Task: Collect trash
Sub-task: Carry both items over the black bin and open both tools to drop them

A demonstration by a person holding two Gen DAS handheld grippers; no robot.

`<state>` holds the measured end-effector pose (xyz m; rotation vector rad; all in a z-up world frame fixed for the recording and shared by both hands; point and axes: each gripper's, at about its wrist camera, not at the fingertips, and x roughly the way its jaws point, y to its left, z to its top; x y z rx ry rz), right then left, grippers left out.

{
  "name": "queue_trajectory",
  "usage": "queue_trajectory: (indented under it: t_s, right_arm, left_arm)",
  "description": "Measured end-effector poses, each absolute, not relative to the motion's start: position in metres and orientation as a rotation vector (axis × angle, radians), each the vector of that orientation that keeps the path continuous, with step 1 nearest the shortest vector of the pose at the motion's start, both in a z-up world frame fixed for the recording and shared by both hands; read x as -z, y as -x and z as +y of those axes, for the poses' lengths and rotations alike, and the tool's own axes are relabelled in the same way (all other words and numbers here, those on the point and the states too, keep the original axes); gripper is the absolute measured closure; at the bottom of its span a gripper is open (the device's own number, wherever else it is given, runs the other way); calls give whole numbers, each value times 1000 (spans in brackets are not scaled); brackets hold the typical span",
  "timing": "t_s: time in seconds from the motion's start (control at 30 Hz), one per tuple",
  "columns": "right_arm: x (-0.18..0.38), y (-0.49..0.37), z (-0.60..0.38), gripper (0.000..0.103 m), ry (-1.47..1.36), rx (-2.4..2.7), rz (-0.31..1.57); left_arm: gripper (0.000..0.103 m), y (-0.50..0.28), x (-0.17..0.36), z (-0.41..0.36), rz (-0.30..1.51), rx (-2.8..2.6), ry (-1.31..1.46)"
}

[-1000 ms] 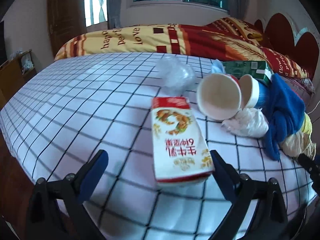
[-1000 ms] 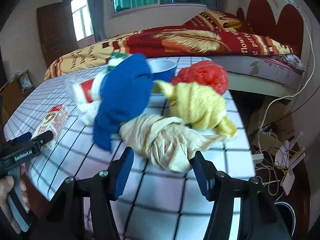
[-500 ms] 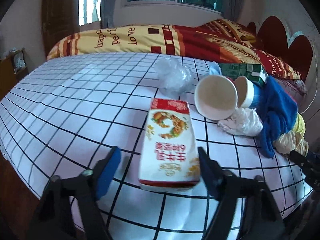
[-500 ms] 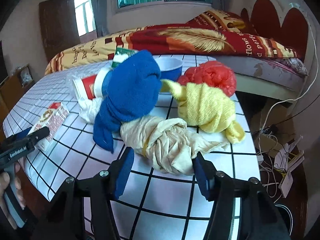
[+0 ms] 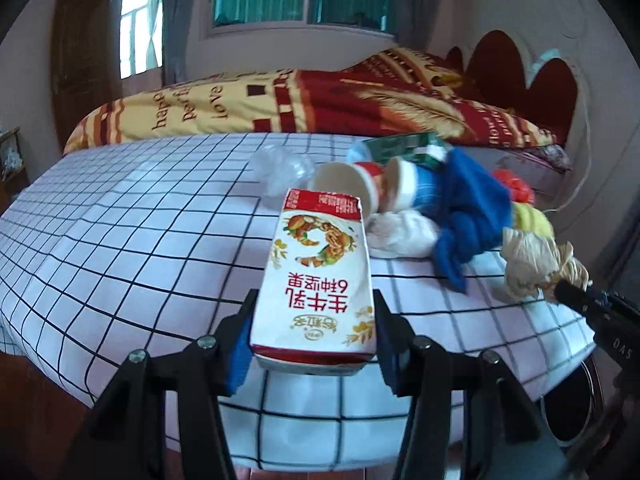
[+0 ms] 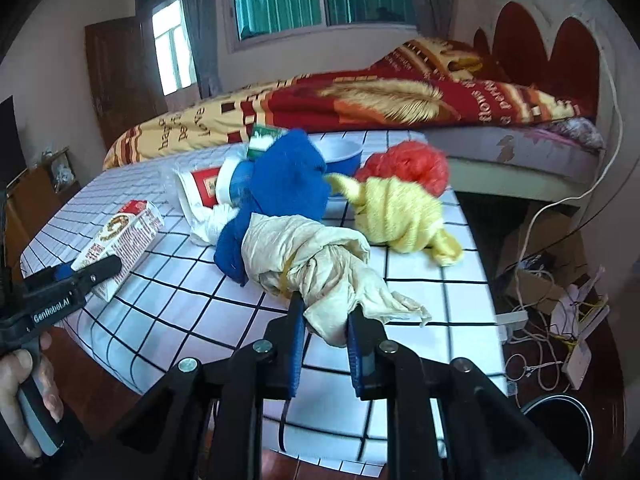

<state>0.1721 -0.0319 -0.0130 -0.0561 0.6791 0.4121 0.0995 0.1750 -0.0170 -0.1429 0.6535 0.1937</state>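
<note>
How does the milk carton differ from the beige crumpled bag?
The milk carton is a stiff, flat-sided box printed red and white; the beige crumpled bag is soft, plain and knotted. The carton sits between the left hand-held gripper's pads, the bag in the right hand-held gripper, whose jaws are closing. Both are held over the checked table.

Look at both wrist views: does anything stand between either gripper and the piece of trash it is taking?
Nothing visible does. The milk carton already sits between the left gripper pads, jaws closing on it. The beige crumpled bag sits between the right gripper pads, jaws closing on its tail.
</note>
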Motion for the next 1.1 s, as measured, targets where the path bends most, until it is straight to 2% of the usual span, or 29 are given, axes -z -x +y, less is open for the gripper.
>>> queue_trajectory:
  t_s: [0.43, 0.83, 1.1]
  right_arm:
    - [-18, -121, -120, 83, -6, -236, 585]
    - [-8, -78, -264, 83, -115, 45, 615]
    - [22, -48, -332, 83, -159, 163, 687]
  left_arm:
    - [50, -87, -3, 91, 609, 30, 63]
    - [50, -89, -8, -30, 604, 340, -37]
    - [50, -80, 13, -121, 658, 541, -120]
